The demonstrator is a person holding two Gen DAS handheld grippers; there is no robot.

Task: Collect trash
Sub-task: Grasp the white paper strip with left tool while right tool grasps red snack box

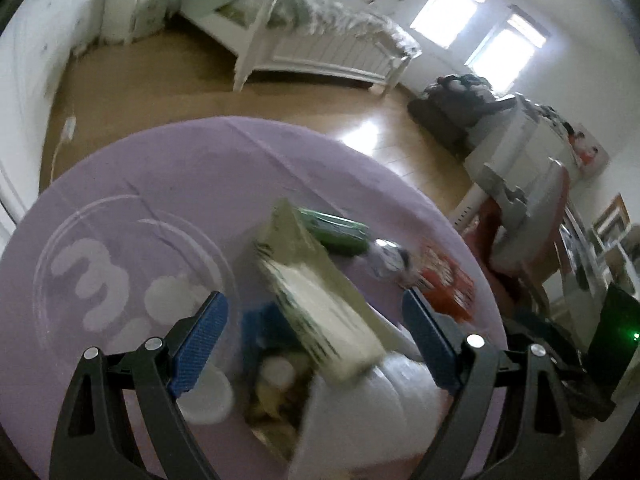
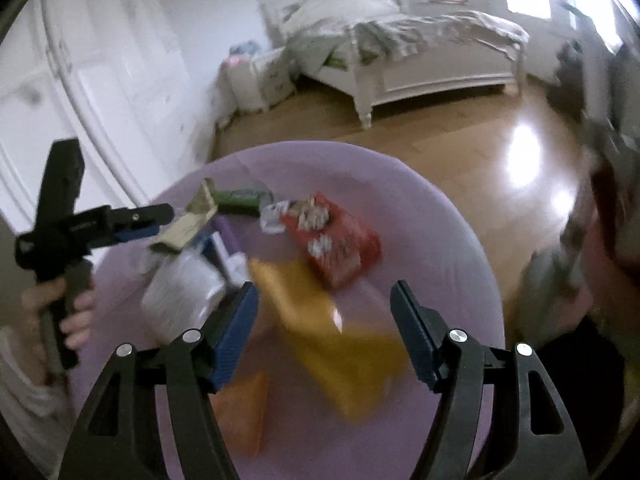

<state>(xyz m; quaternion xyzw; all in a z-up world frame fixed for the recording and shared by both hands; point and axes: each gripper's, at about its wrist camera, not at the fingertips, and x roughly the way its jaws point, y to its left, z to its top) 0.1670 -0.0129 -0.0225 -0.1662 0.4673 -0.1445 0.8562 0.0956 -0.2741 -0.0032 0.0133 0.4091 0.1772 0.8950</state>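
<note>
A round table with a purple cloth (image 1: 168,176) (image 2: 420,232) carries trash. My left gripper (image 1: 316,316) is open above an olive-and-white flat carton (image 1: 316,296), which tilts over a white bag (image 1: 384,396) holding scraps. A green packet (image 1: 336,228) and a red snack bag (image 1: 444,280) lie beyond. My right gripper (image 2: 324,320) is open above a yellow wrapper (image 2: 332,328), with an orange packet (image 2: 244,412) below its left finger. The right wrist view also shows the red snack bag (image 2: 340,240), green packet (image 2: 240,200), white bag (image 2: 184,292), carton (image 2: 188,224) and left gripper (image 2: 140,224).
A white bed (image 1: 320,48) (image 2: 420,60) stands across the wooden floor (image 1: 160,80). A dark heap (image 1: 456,104) and stacked boxes (image 1: 520,160) stand to the right of the table. White wardrobe doors (image 2: 80,60) line the left wall. A white cup (image 1: 208,396) sits by the bag.
</note>
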